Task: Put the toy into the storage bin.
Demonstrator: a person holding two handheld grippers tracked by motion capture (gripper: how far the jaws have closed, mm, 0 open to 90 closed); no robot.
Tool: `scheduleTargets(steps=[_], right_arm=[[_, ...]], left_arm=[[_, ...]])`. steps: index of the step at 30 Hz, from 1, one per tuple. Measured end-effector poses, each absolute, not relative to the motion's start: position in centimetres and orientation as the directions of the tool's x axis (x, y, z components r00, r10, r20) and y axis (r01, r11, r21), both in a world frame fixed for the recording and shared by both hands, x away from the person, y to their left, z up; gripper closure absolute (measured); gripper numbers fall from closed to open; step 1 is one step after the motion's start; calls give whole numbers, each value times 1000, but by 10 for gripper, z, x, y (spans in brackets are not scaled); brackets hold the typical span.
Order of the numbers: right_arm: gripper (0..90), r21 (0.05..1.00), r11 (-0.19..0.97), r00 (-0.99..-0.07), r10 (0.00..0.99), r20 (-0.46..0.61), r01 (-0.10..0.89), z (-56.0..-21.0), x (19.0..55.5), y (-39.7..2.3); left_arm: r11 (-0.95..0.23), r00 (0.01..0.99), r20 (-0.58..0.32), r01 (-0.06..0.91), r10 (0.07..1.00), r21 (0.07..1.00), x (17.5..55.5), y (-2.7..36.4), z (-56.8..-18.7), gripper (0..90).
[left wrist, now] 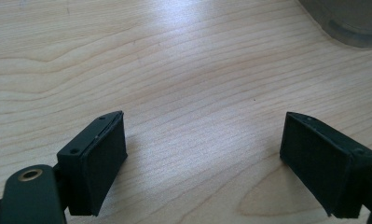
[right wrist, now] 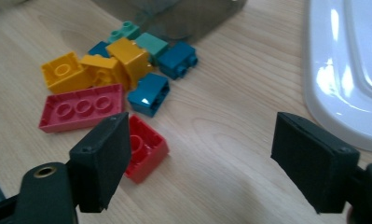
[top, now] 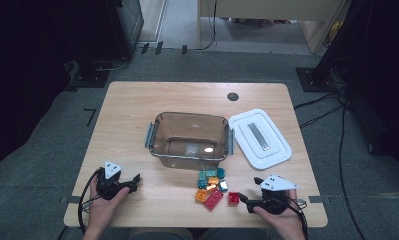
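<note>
Table: a light wooden table (top: 137, 107) carries everything; a small dark round fitting (top: 232, 96) sits near its far edge.

Container: a clear, brown-tinted plastic box (top: 189, 139) with grey side latches stands open at the table's middle.

Lid: a white lid (top: 260, 137) with a grey handle strip lies flat just beside the box, toward the table's right edge.

Bricks: a cluster of toy bricks (top: 213, 187) in yellow, orange, teal and blue lies between the box and the table's near edge, right of centre.

Long red brick: a flat red brick with a row of studs (right wrist: 82, 113) lies at the near side of the cluster.

Small red brick: a small red brick (right wrist: 144, 154) lies apart from the cluster on the side of the right gripper, near the table's near edge; it is partly behind one jaw in the right gripper view.

Right gripper: the right gripper (top: 245, 199), held in a hand at the near right corner, points at the small red brick; its jaws stand wide, gripping nothing, with bare wood between them.

Left gripper: the left gripper (top: 135, 181), held in a hand near the near left corner, rests well apart from the bricks; its jaws are spread wide over bare wood and hold nothing.
</note>
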State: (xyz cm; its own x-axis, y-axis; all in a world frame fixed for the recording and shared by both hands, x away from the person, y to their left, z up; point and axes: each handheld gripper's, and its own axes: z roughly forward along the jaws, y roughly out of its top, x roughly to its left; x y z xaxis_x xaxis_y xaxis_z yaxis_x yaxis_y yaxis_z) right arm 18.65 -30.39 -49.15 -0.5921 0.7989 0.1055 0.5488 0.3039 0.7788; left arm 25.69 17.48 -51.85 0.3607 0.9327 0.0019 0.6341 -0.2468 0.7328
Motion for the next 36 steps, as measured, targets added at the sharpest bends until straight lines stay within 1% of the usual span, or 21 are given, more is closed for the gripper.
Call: scheduleTargets(steps=[7,14,16,19,20,21,24,31,32,33,36], right_arm=[[238,780,333,-648,752,120,531,-496,185,-290],[275,770,363,-678,726,119,524,-503,183,-282],[313,770,373,-687,718,114,518,-505,183,-280],[415,770,390,-701,705,102,504,-509,182,-277],[415,770,390,-701,705,102,504,-509,182,-277],[455,769,393,-698,709,95,504,-511,182,-277],[487,768,398,-703,705,93,501,-513,183,-278],[510,757,426,-712,699,72,495,-518,183,-277],[533,758,440,-725,686,63,482,-518,182,-277],[594,757,443,-725,686,58,480,-518,181,-277],[597,759,428,-716,694,73,491,-518,182,-277]], left_arm=[[-247,361,2,634,933,733,257,175,-519,141],[-247,361,2,634,933,733,257,175,-519,141],[-247,361,3,634,933,733,257,175,-519,141],[-247,361,2,634,933,733,257,175,-519,141],[-247,361,2,634,933,733,257,175,-519,141],[-247,361,3,634,933,733,257,175,-519,141],[-246,358,3,635,934,732,257,174,-518,140],[-245,357,3,636,934,732,257,174,-518,139],[-246,356,4,636,934,731,257,174,-518,138],[-246,356,4,636,934,731,257,174,-518,138],[-242,350,5,638,937,731,257,173,-518,138]])
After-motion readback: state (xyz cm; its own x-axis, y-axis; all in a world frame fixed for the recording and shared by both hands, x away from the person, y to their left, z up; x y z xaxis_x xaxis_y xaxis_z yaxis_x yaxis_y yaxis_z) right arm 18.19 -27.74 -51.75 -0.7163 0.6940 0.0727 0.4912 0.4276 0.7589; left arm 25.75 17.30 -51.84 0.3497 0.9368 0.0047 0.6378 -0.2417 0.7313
